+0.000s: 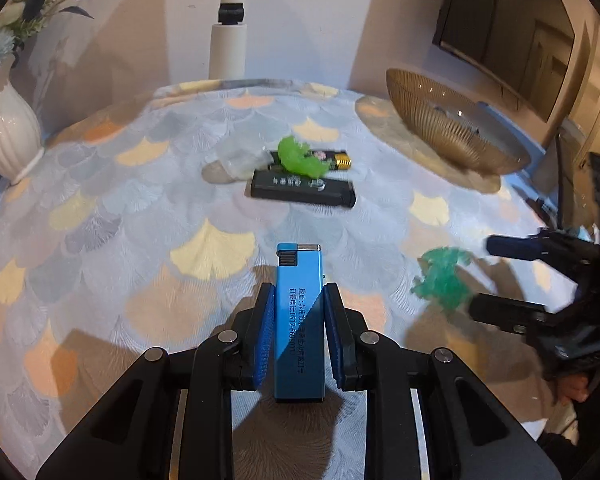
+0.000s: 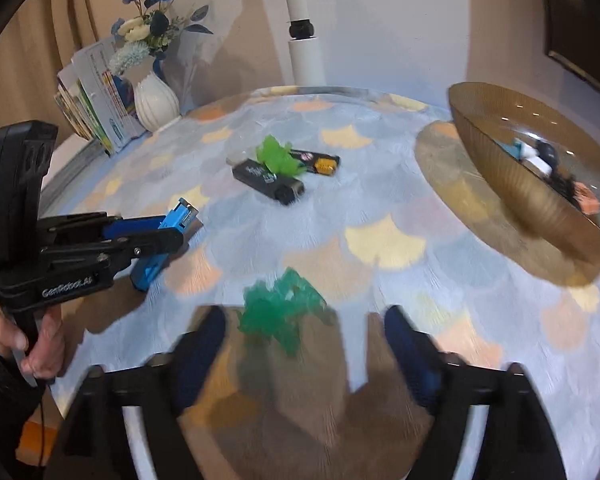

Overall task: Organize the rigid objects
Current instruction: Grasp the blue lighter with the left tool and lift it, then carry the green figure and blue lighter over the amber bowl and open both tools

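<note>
My left gripper [image 1: 299, 300] is shut on a blue lighter [image 1: 299, 320], held just above the cloth; it also shows in the right wrist view [image 2: 168, 236]. My right gripper [image 2: 300, 324] is open, its fingers either side of a dark green toy [image 2: 284, 312] on the cloth, also seen in the left wrist view [image 1: 442, 280]. Farther back lie a black lighter [image 1: 300, 190], a light green toy [image 1: 302, 158] on top of it, and a battery [image 1: 332, 160]. An amber glass bowl [image 2: 512, 184] at the right holds several small items.
A white vase [image 1: 10, 136] with blue flowers stands at the back left, with booklets [image 2: 96, 96] beside it. A white pole [image 1: 228, 40] rises behind the table. A clear plastic piece [image 1: 240, 160] lies left of the black lighter. The patterned cloth [image 1: 140, 200] covers the table.
</note>
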Available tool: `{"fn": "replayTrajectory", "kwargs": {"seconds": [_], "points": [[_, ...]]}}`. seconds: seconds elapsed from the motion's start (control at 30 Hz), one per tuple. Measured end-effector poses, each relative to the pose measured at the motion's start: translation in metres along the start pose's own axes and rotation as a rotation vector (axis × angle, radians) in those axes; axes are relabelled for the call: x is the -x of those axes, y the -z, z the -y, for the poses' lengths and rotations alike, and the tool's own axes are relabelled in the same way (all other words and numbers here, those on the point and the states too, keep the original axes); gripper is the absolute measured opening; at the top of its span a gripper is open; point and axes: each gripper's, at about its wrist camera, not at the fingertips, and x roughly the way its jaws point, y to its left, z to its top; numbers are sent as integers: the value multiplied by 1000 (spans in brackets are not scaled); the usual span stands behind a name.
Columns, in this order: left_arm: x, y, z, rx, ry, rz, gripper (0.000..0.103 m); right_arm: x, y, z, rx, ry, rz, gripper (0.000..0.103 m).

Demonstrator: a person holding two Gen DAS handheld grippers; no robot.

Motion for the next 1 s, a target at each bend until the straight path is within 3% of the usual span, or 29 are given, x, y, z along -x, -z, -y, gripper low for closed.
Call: {"fn": "replayTrajectory", "kwargs": {"seconds": [0.3, 0.37, 0.4, 0.43, 0.47, 0.53, 0.67, 0.8, 0.9, 1.0], "points": [[7, 6, 12, -67, -22, 56, 21, -8, 4, -21, -7, 49, -44, 82], [11, 7, 8, -51, -14, 71, 21, -18, 0, -30, -2, 77, -61, 65], [11, 7, 8, -48, -11, 76, 21, -23, -1, -34, 4, 93, -68, 61], [13, 7, 7, -50, -4, 86, 21, -27, -2, -39, 20, 119, -67, 42], [15, 7, 8, -54, -2, 93, 21, -27, -2, -44, 43, 127, -52, 41], [16, 8, 11, -64, -3, 101, 21, -23, -1, -51, 64, 66, -22, 41], [18, 8, 11, -62, -20, 113, 21, -17, 2, -57, 95, 88, 16, 41], [21, 3, 12, -55, -33, 111, 21, -11, -1, -45, 23, 94, 29, 41], [34, -20, 24, -75, 12, 137, 21, 8, -8, -26, -61, 60, 57, 41], [48, -58, 47, -130, 54, 186, 21, 47, -26, 4, -137, 87, 148, 41]]}}
